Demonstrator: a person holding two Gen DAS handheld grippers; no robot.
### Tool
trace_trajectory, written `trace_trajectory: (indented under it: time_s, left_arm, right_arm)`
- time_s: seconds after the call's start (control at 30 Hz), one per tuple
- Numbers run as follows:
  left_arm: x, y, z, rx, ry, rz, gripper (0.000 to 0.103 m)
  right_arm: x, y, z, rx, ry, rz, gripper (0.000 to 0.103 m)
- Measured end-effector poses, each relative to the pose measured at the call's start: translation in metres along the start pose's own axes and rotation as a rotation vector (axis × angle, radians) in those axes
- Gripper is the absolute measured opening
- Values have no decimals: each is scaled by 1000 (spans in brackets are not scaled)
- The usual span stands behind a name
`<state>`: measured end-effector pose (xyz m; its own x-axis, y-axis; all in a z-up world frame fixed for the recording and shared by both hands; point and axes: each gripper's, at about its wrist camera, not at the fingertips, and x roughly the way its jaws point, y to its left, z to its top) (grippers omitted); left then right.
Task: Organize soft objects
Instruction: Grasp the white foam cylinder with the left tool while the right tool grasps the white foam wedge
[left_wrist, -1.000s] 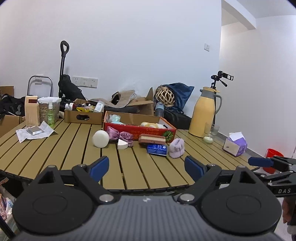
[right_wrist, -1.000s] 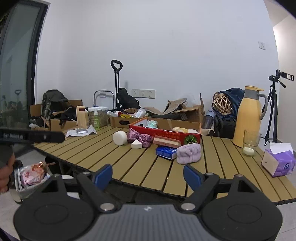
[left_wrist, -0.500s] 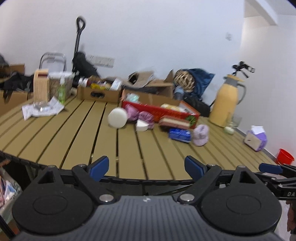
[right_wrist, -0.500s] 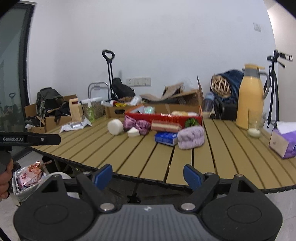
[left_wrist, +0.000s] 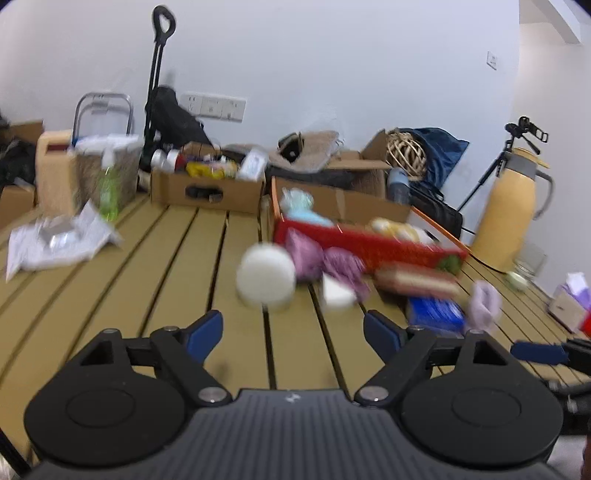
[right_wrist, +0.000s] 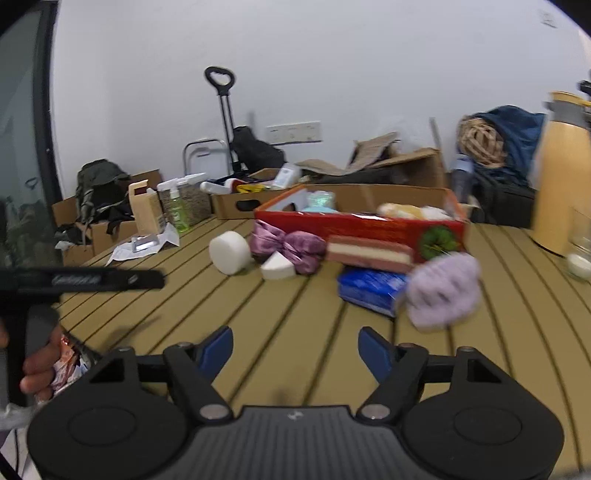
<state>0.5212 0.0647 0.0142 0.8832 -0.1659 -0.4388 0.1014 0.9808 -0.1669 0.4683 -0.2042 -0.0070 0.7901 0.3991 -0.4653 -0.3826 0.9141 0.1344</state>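
Fingers of left gripper apart and closing slowly, blue pads at bottom centre of left wrist view, nothing between, only bare table slats under. Fingers of right gripper also apart and closing, pads at bottom centre of right wrist view, grasping nothing.

Left wrist view, from left to right, all blurred: crumpled paper at middle left; cardboard box with small things above centre; white round sponge at centre, just ahead of the open fingers; purple bow beside it, touching red box; white wedge sponge in front of the bow; layered pink sponge right of centre; blue pack below it; lilac fluffy piece next to the pack; yellow jug at right; tissue box at right edge. Tip of the other gripper at lower right.

Right wrist view, from left to right: hand on handle of the other gripper at lower left edge; round sponge at centre left; bow and wedge sponge at centre; red box behind, with soft items inside; layered sponge leaning at its front; blue pack under lilac piece right of centre; jug at right edge.
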Motion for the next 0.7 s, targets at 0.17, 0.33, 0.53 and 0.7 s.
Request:
trace_trajectory:
  time_s: [0.17, 0.33, 0.53, 0.7]
  left_arm:
    - [73, 2, 36, 97, -2, 0, 85]
    - [116, 13, 35, 101, 85, -22, 66]
    - [106, 33, 16, 52, 99, -46, 57]
    - [81, 45, 1, -12, 108, -65, 70]
  right_arm:
    - [61, 0, 35, -12, 11, 38, 64]
    - [126, -2, 61, 23, 60, 85, 54]
    - [190, 1, 67, 64, 126, 106, 53]
    - [209, 13, 64, 33, 119, 64, 54]
